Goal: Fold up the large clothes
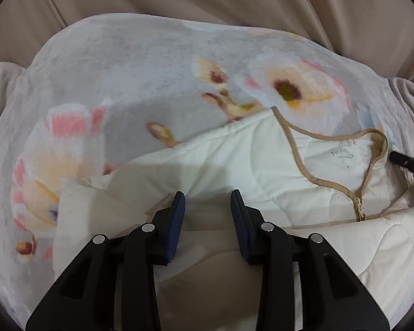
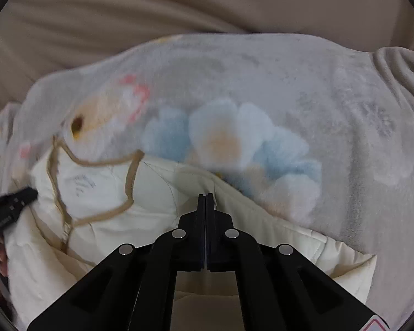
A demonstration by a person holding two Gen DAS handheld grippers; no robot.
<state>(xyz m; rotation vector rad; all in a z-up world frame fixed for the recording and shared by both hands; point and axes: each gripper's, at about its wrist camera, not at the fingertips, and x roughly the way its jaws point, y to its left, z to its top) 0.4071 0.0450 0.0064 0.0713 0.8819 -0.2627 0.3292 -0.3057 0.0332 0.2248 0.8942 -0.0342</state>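
Here, cream quilted jacket (image 1: 234,165) on floral blanket (image 1: 138,82), collar open.

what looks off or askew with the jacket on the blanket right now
The cream quilted jacket lies rumpled on the floral blanket, not flat. Its tan-trimmed collar gapes open and skewed, and its near edge is bunched up in thick folds. Nothing looks torn or spilled.
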